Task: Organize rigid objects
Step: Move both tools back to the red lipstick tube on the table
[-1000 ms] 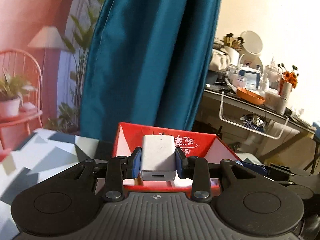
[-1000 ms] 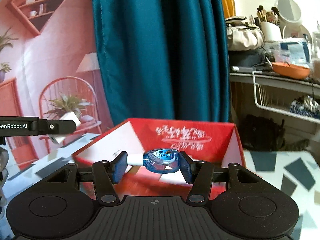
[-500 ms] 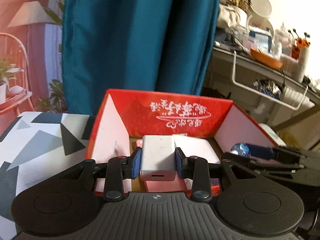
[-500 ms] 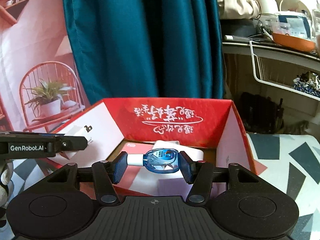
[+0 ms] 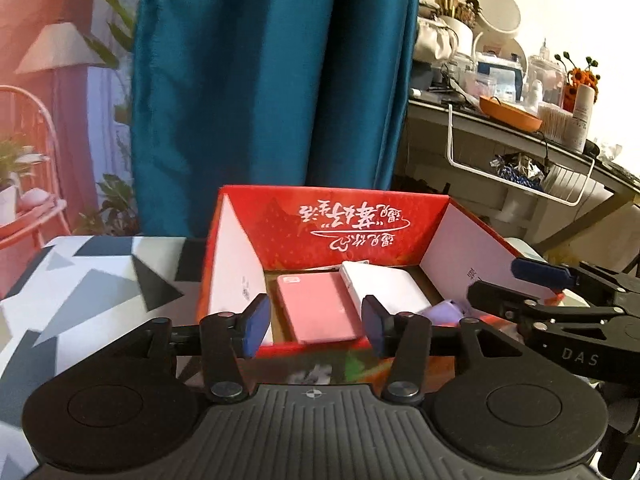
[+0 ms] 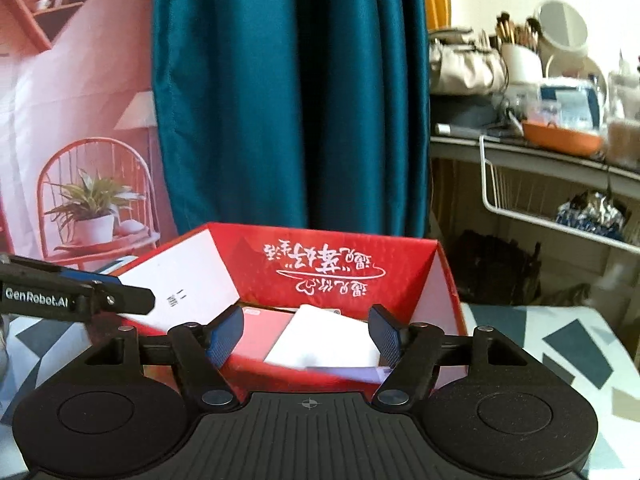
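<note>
Over the red box [image 5: 332,216] on the bench [image 5: 80,280], both the left gripper [image 5: 316,326] and right gripper [image 6: 308,334] have just been opening, fingers spread and empty. Pink case [image 5: 316,306] and white box [image 5: 384,288] lie inside; withdrawing low could snag the box's near wall and drag it.

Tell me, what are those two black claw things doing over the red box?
A person is tidying small things into the red cardboard box. Both jaws have just been opening, and nothing is between them now. The left gripper and right gripper hover at the box's near edge. Inside lie a flat pink case and a flat white case.
</note>
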Available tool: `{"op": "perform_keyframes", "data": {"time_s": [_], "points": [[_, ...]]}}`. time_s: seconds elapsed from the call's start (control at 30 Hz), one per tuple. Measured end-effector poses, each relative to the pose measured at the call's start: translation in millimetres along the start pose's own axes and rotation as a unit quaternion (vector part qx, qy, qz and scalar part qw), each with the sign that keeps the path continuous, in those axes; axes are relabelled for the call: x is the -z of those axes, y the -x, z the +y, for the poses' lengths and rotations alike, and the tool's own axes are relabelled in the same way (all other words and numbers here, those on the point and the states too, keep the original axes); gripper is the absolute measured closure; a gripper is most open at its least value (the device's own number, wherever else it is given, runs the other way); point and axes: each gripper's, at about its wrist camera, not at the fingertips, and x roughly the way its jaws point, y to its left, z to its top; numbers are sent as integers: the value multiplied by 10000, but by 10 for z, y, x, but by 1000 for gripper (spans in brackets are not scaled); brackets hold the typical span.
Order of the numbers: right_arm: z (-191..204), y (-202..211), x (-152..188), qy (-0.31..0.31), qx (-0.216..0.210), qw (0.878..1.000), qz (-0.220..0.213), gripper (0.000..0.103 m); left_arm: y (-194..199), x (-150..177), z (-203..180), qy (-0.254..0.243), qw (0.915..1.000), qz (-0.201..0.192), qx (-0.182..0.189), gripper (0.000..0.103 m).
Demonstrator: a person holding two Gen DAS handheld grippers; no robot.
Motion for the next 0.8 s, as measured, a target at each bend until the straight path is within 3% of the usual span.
{"op": "perform_keyframes", "data": {"time_s": [0.1,0.37,0.63,0.8], "points": [[47,184,71,167,-27,9998,-71,38,208,80,-32,56,9998,-151,-109,50],[91,478,331,291,-112,9995,111,38,523,343,-83,580,9982,-100,-93,51],[160,380,790,407,-253,9958,778,41,367,807,-171,997,9917,776,246,58],[142,269,896,39,-378,9953,896,50,246,983,-243,1011,9872,1085,581,77]]}}
